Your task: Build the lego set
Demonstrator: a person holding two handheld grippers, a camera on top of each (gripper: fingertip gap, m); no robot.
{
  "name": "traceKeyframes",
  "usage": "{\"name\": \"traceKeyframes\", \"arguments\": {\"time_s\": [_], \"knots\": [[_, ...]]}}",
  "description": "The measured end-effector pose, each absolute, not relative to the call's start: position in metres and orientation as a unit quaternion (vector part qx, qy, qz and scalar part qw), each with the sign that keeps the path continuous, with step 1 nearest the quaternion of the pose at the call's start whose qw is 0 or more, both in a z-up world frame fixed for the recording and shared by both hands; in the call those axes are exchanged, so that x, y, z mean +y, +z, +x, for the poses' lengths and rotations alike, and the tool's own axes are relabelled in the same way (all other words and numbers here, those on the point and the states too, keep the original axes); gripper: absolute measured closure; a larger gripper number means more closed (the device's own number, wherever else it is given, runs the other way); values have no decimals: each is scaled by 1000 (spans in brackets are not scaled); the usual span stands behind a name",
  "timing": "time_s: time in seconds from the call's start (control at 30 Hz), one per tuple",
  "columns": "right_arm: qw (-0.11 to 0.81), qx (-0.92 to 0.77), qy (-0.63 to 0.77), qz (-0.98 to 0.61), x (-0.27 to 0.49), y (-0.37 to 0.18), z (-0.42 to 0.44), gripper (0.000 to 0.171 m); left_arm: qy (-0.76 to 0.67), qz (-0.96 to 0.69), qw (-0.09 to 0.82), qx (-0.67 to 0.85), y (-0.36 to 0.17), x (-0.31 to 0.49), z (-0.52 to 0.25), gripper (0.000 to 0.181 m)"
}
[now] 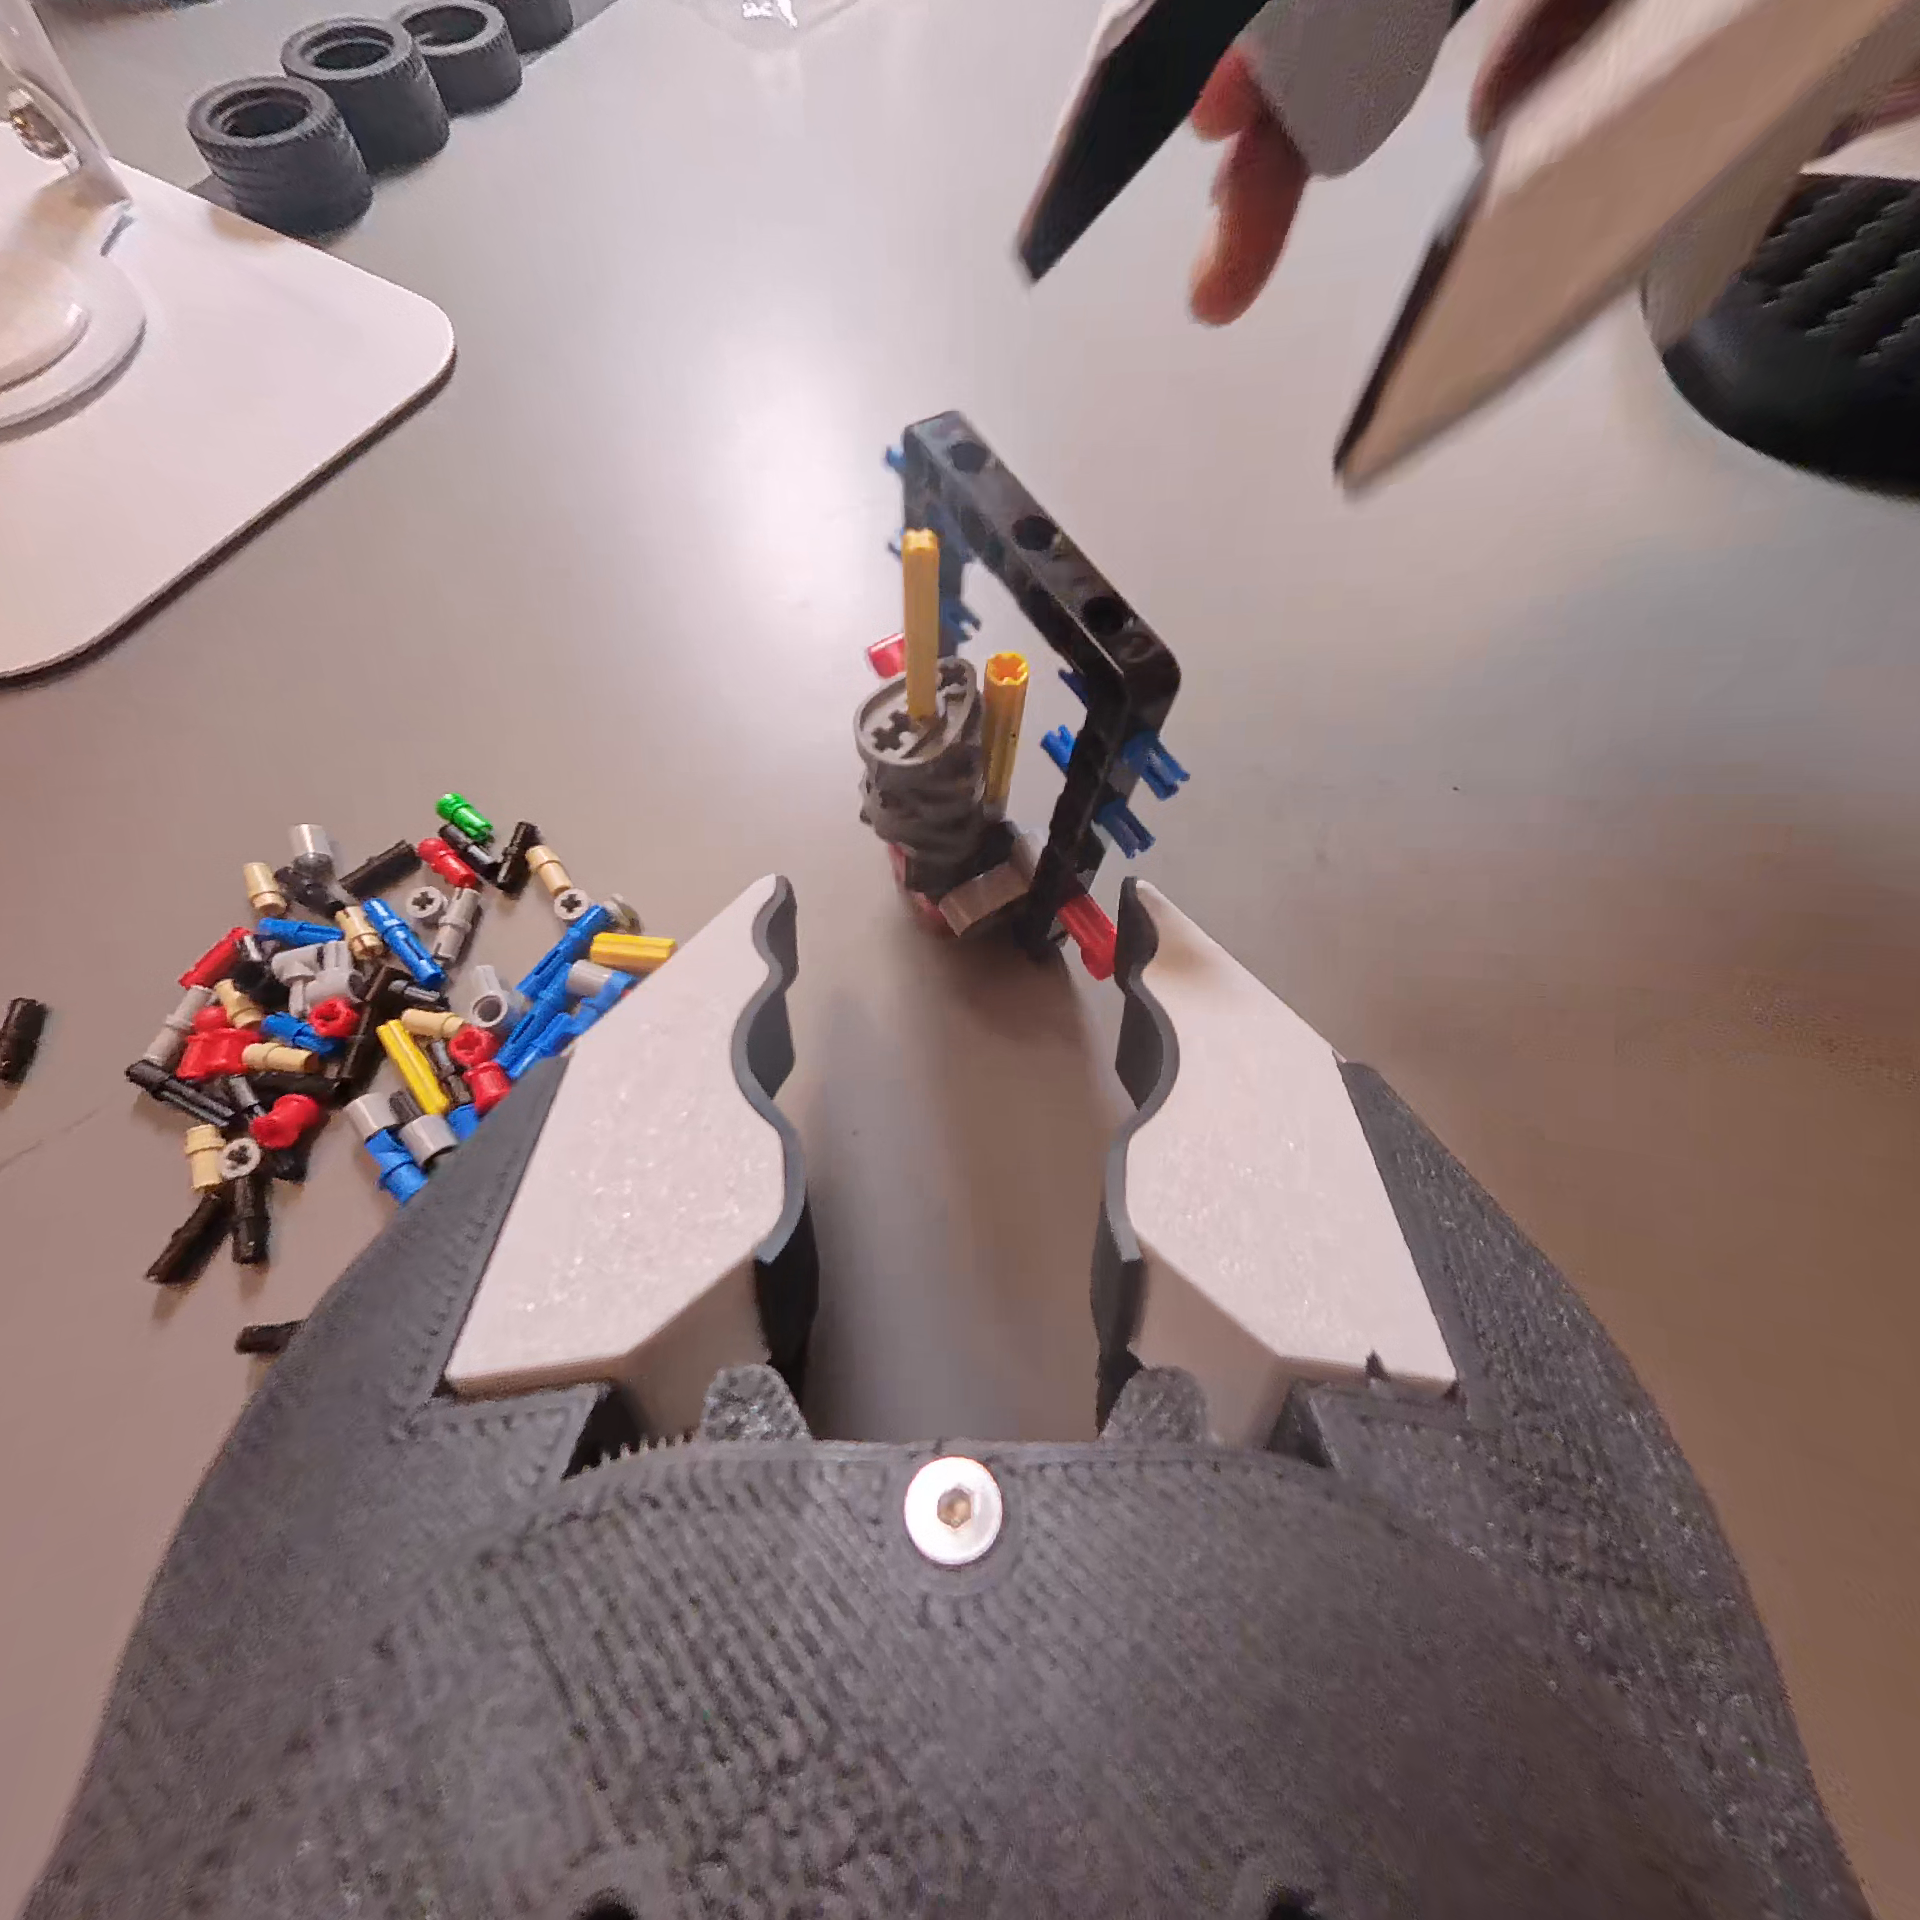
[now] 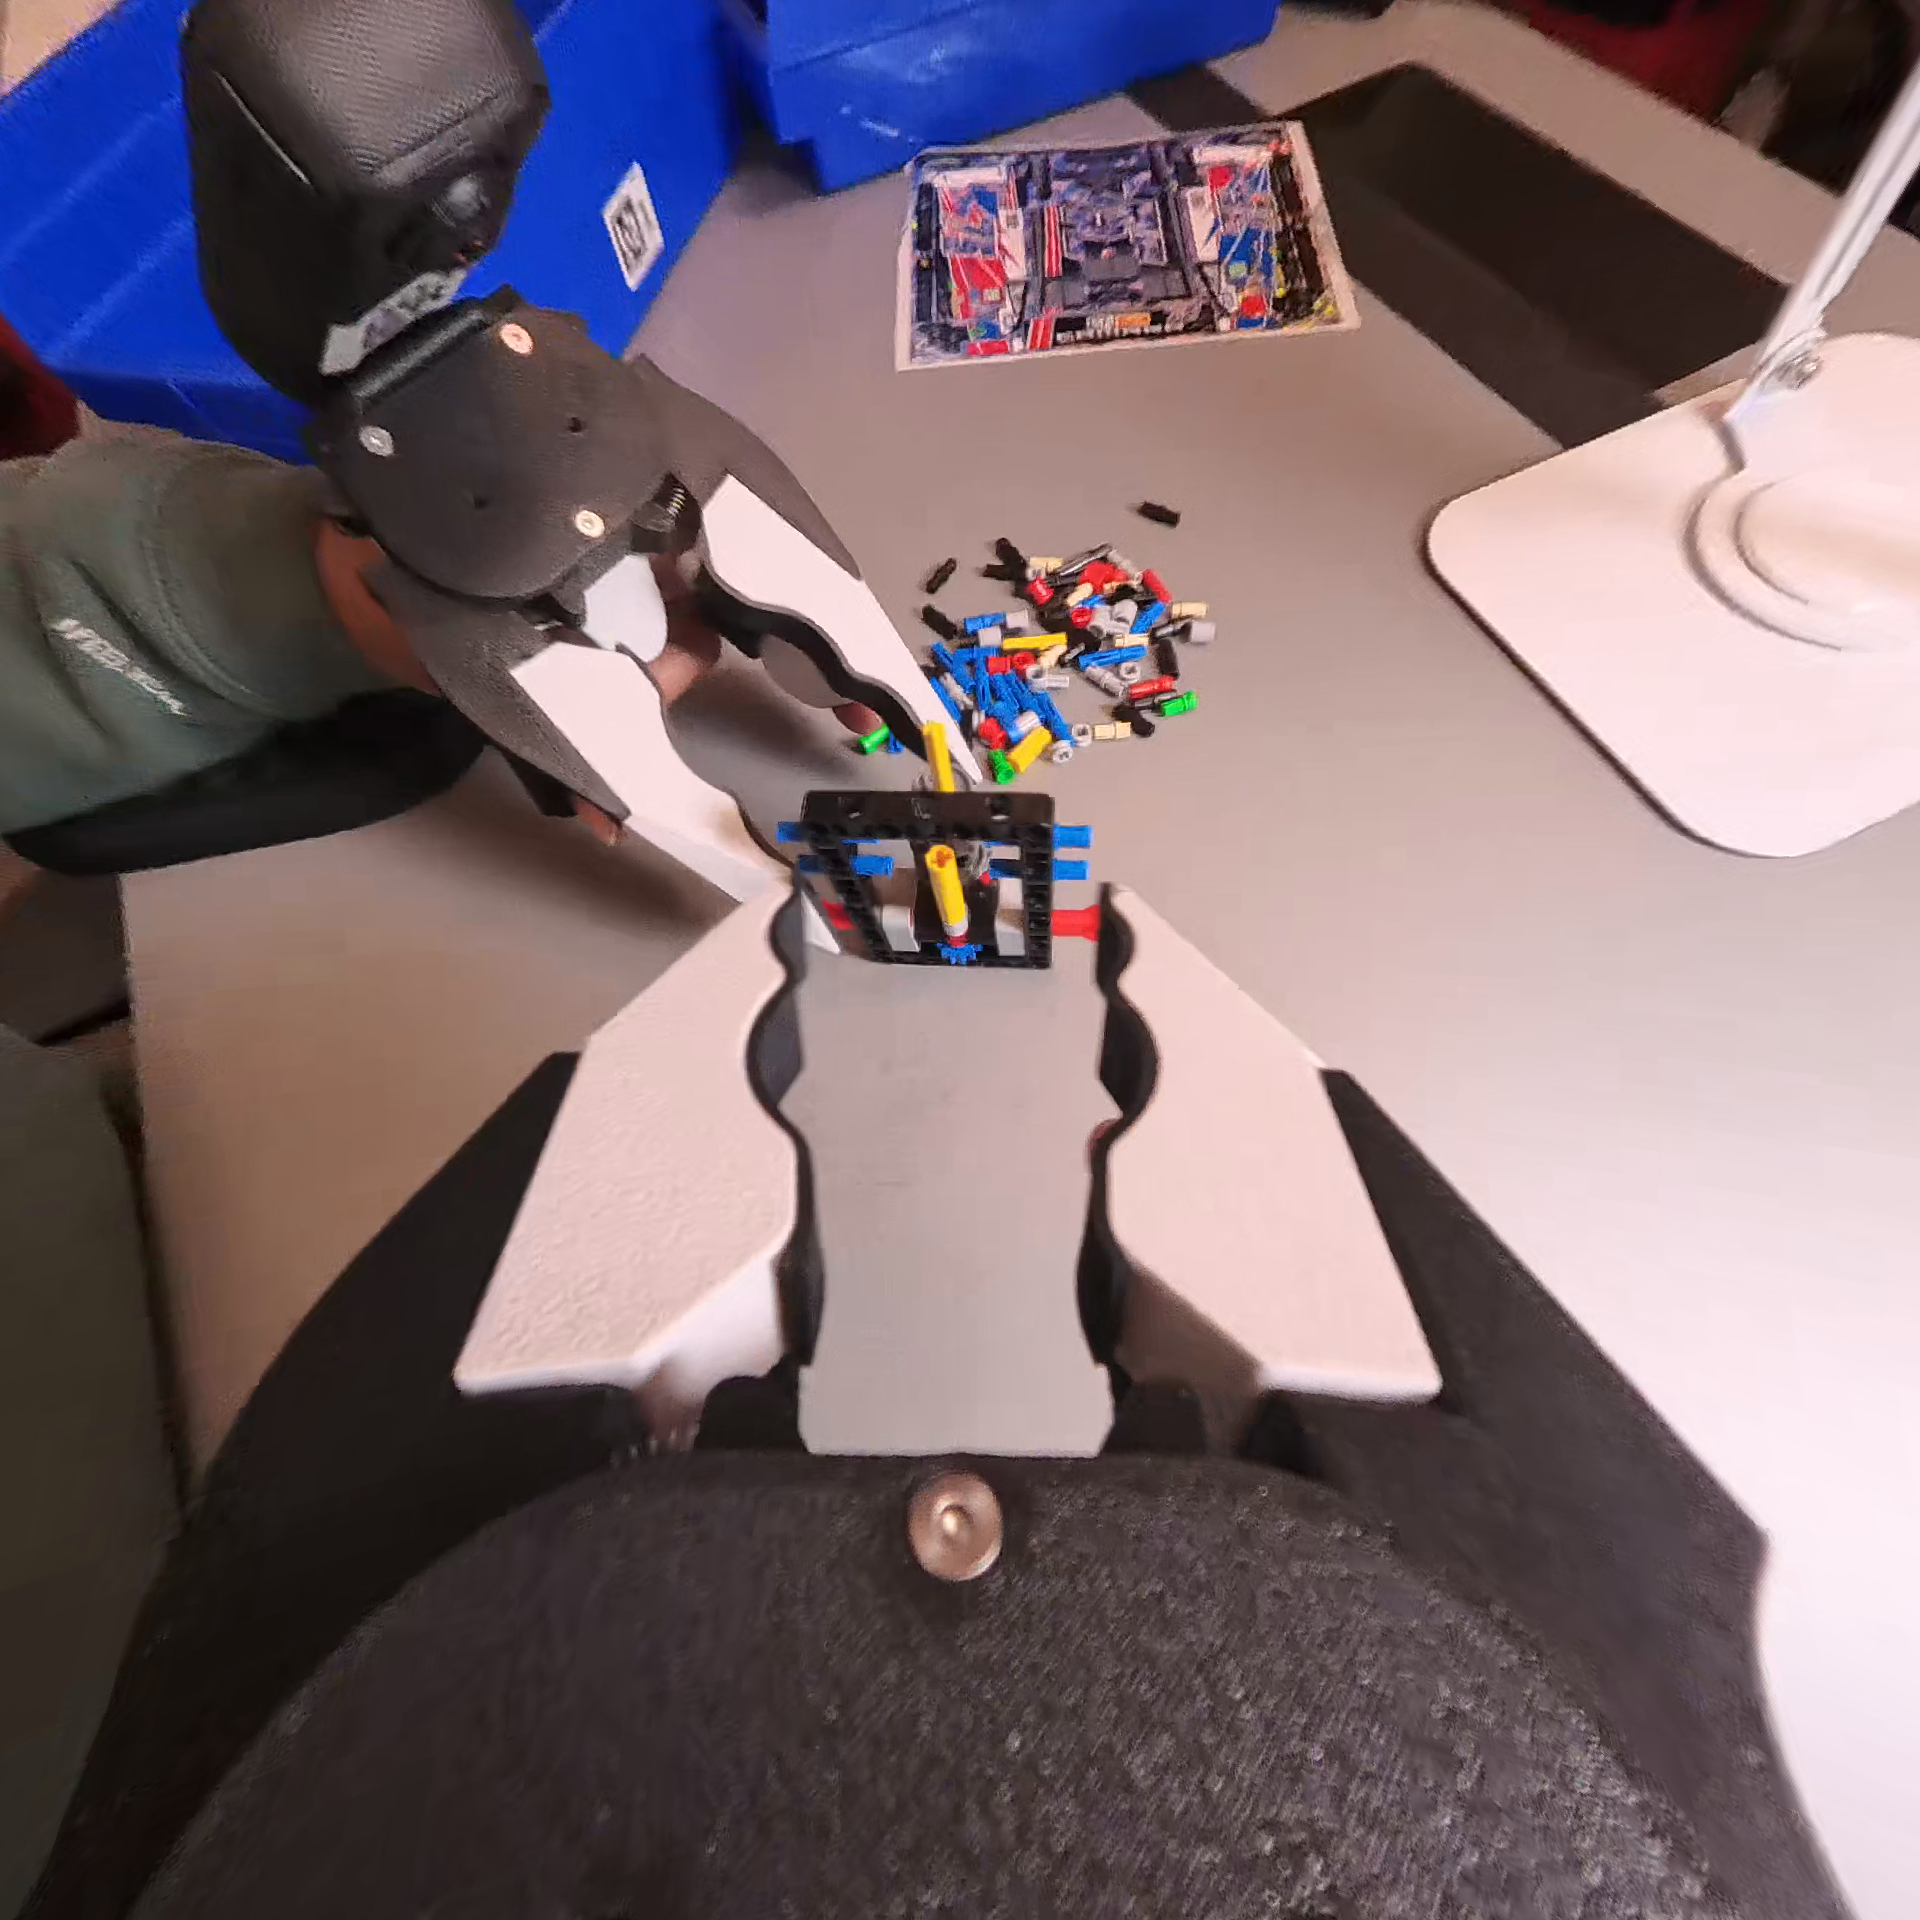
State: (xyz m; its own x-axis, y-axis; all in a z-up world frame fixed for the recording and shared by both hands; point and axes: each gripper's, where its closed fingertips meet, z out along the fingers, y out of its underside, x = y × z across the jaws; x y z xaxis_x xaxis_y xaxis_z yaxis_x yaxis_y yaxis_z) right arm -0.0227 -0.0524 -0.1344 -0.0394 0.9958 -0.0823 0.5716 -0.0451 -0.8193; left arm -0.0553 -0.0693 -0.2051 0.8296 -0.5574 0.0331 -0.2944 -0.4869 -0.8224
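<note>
A partly built Lego assembly [image 1: 1039, 623] stands upright on the grey table: a black square frame with blue pins, red pins at the bottom, two yellow axles and a grey gear stack [image 1: 920, 769]. My left gripper [image 1: 956, 904] is open and empty, its tips just short of the assembly's base. My right gripper [image 2: 945, 904] is open, its fingertips on either side of the frame [image 2: 925, 810], not closed on it. In the right wrist view the left gripper [image 2: 868, 826] comes in from the left. In the left wrist view the right gripper [image 1: 1184, 364] hovers blurred beyond the assembly.
A pile of small loose pins and connectors [image 1: 364, 997] lies left of the left gripper and behind the assembly [image 2: 1070, 665]. Several black tyres [image 1: 353, 94], a white lamp base [image 2: 1683, 603], a printed sheet [image 2: 1122, 244] and blue bins [image 2: 104, 208] surround the work area. There is about 9 centimetres between the tips of the two grippers.
</note>
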Motion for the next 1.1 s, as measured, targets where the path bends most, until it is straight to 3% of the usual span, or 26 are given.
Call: {"name": "traceKeyframes", "arguments": {"time_s": [0.13, 0.23, 0.53, 0.7, 0.9, 1.0, 1.1], "knots": [[294, -647, 320, -627, -67, -148, -38, 73, -151, -845, 441, 263, -205, -71, -45, 121], [290, -680, 273, -616, -69, -160, -47, 64, -150, -841, 439, 277, -204, -74, -41, 121], [208, -778, 315, -502, -81, -170, -56, 94, -149, -821, 443, 328, -197, -85, -39, 112], [227, -788, 380, -428, -81, -167, -36, 95, -175, -806, 447, 346, -191, -93, -43, 92], [252, -748, 443, -426, -78, -182, -7, 95, -174, -807, 402, 396, -219, -93, -22, 83], [241, -757, 422, -436, -72, -198, 6, 95, -172, -812, 373, 414, -232, -88, -14, 85], [239, -770, 385, -448, -63, -209, 14, 95, -186, -808, 371, 419, -231, -85, -8, 104]]}}
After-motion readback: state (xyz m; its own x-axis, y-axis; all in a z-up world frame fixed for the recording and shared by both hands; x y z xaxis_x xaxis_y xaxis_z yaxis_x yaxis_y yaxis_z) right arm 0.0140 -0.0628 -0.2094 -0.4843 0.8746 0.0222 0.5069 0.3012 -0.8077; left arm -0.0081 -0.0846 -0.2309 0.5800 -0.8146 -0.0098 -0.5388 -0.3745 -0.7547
